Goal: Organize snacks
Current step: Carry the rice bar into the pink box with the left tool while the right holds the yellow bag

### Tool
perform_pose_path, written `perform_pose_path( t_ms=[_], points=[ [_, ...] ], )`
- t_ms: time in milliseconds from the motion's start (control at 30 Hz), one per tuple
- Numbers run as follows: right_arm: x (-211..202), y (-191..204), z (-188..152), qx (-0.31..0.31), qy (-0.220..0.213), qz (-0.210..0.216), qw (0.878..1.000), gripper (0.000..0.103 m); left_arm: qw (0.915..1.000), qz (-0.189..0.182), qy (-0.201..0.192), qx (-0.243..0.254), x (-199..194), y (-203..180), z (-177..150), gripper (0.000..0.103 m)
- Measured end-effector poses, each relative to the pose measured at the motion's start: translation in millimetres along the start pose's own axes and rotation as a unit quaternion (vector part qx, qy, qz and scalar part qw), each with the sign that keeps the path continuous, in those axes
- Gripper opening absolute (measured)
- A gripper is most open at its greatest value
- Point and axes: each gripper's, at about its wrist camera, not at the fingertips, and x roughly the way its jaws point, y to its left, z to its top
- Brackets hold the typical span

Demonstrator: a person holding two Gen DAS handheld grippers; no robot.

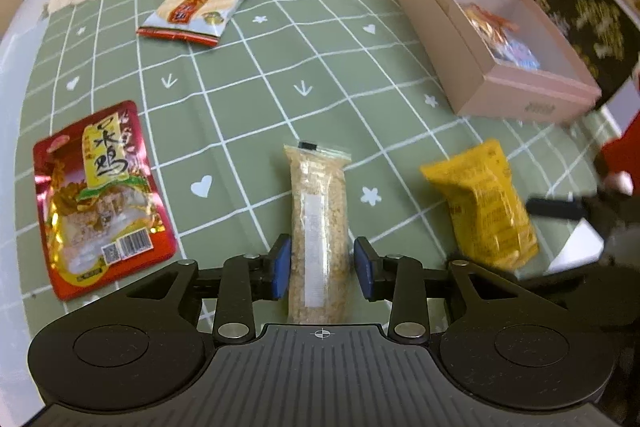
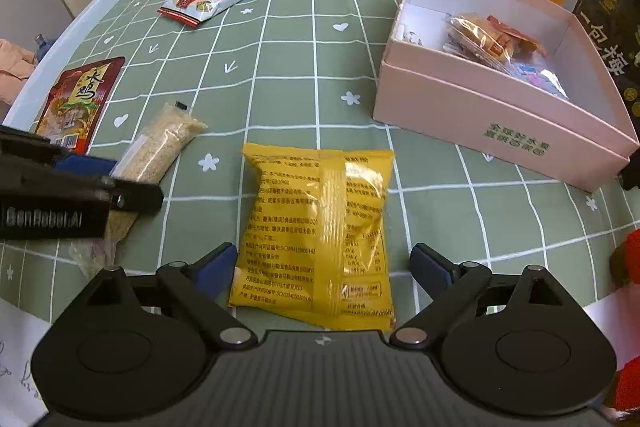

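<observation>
Both claws straddle their targets on the green checked tablecloth (image 2: pixel 280 75): the left gripper (image 1: pixel 322 265) has its blue pads narrowly spread on either side of the clear crumb bar (image 1: pixel 318 223), neither visibly pressing it, while the right gripper (image 2: pixel 324 267) stands wide around the yellow packet (image 2: pixel 316 239), whose near end lies between the pads, untouched. Each snack lies flat with its long axis running away from its camera, seemingly lined up for a sideways pinch. Farther right, the open pink box (image 2: pixel 472 115) already holds several wrapped snacks, the likely destination; a red pouch (image 1: pixel 100 195) and rice cracker pack (image 1: pixel 196 13) wait beyond.
</observation>
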Motion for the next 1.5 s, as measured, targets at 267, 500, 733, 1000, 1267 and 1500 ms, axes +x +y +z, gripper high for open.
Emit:
perform_pose_path(
  t_ms=[267,500,733,1000,1267,1500],
  points=[
    [1,-5,2,0.008,0.011,-0.005,1.0,0.094,0.9997,-0.014,0.003,-0.018,3,4,7,0.038],
    [2,-9,18,0.011,0.009,0.0,1.0,0.07,0.9999,-0.014,0.008,0.0,0,2,1,0.038],
    [-6,-34,13,0.021,0.029,-0.001,0.999,0.064,0.9996,-0.021,0.014,-0.008,-5,-2,-6,0.038],
    [-21,-82,7,0.065,0.04,-0.025,0.997,0.063,0.9967,-0.074,0.033,-0.003,-8,-39,7,0.033],
    [-28,-91,8,0.07,0.036,-0.022,0.997,0.063,0.9914,-0.116,-0.056,0.021,-26,-98,112,0.01],
    [-30,-89,7,0.047,0.031,-0.022,0.998,0.063,0.9903,-0.107,-0.085,0.026,-4,-136,163,0.01]
  ],
)
